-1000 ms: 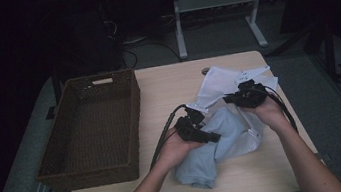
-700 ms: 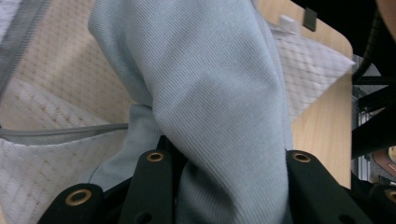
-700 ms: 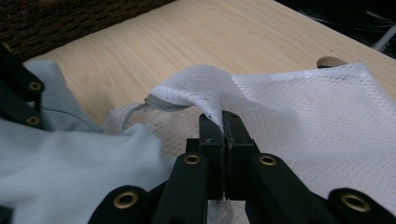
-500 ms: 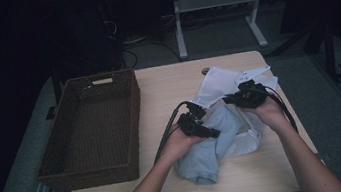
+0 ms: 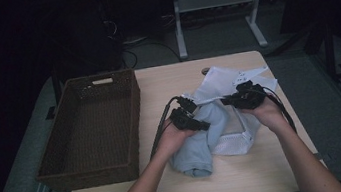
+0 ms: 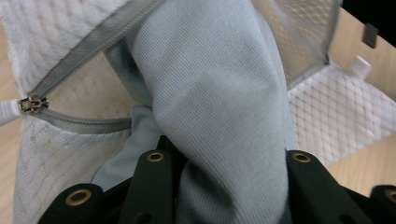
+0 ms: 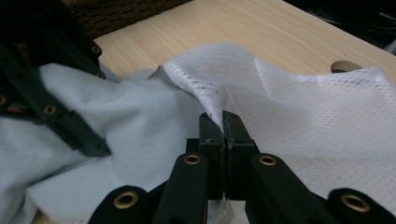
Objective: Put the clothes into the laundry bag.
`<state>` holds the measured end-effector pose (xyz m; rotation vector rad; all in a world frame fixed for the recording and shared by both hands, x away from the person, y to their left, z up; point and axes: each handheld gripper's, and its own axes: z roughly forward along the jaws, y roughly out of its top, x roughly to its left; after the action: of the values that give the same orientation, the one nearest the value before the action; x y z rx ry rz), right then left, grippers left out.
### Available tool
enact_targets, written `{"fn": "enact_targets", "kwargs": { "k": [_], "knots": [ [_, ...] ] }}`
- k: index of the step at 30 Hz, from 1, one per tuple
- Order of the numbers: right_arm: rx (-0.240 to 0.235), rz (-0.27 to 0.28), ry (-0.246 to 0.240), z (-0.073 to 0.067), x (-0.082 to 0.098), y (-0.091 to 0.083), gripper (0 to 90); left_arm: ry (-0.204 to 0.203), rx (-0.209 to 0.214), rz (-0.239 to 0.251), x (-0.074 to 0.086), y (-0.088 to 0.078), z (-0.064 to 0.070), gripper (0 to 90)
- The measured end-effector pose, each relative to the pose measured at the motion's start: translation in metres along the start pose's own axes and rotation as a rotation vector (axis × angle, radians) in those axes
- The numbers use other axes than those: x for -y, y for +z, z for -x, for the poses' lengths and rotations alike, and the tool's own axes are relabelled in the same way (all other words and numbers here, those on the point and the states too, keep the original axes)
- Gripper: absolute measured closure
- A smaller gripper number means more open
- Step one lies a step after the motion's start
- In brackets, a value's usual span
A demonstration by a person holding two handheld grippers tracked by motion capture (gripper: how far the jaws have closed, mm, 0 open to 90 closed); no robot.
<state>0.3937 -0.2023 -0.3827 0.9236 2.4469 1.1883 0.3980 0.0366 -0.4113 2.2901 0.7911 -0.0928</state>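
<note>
A light blue garment (image 5: 198, 147) lies bunched on the table, partly inside a white mesh zip bag (image 5: 235, 140). My left gripper (image 5: 204, 124) is shut on a thick fold of the blue garment (image 6: 219, 93), which fills the gap between its jaws (image 6: 229, 163). The mesh bag (image 6: 336, 116) and its grey zipper pull (image 6: 32, 103) lie just beyond. My right gripper (image 5: 227, 101) is shut on the bag's edge and lifts it; the mesh (image 7: 303, 112) rises from between its jaws (image 7: 223, 126). The blue garment (image 7: 140, 116) and the left gripper (image 7: 70, 121) show to its left.
A dark woven basket (image 5: 133, 116) stands on the left part of the wooden table (image 5: 171, 80). The table has a round cable hole (image 5: 205, 71) near its far edge. Cables trail from both grippers. A metal frame stands on the floor behind.
My left gripper has moved a little away from the person and toward the bag, carrying the blue garment. The right gripper has kept still on the mesh.
</note>
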Motion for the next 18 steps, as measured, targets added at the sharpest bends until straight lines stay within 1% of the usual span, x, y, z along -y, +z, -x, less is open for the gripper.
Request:
{"fn": "enact_targets", "kwargs": {
  "k": [4,5,6,9,11,12,15,17,18],
  "knots": [
    [-0.012,-0.002,-0.007,-0.0031,-0.0015,0.0015,87.7,-0.019,-0.034,-0.005,-0.0016,-0.0013,-0.0053,66.5],
    [-0.012,-0.002,-0.007,-0.0031,-0.0015,0.0015,87.7,-0.019,-0.034,-0.005,-0.0016,-0.0013,-0.0053,66.5],
    [-0.018,-0.006,-0.008,-0.005,-0.0023,0.0021,87.7,-0.022,-0.048,-0.008,-0.0022,-0.0014,-0.0078,66.5],
    [-0.021,-0.006,-0.013,-0.0065,-0.0031,0.0025,87.7,-0.025,-0.048,-0.005,-0.0026,-0.001,-0.0087,66.5],
    [-0.024,-0.001,-0.018,-0.0075,-0.0039,0.0027,87.7,-0.019,-0.048,-0.007,-0.0032,0.0001,-0.0079,66.5],
    [-0.028,0.002,-0.016,-0.0085,-0.0047,0.0022,87.7,-0.009,-0.047,-0.009,-0.0043,0.0016,-0.0062,66.5],
    [-0.035,0.01,-0.015,-0.0089,-0.0053,0.001,87.7,-0.004,-0.045,-0.009,-0.0056,0.0034,-0.0044,66.4],
    [-0.034,0.014,-0.014,-0.009,-0.0058,0.0001,87.7,0.01,-0.042,-0.009,-0.0087,0.0058,-0.001,66.4],
    [-0.034,0.014,-0.014,-0.009,-0.0058,0.0001,87.7,0.01,-0.042,-0.009,-0.0087,0.0058,-0.001,66.5]
  ]
}}
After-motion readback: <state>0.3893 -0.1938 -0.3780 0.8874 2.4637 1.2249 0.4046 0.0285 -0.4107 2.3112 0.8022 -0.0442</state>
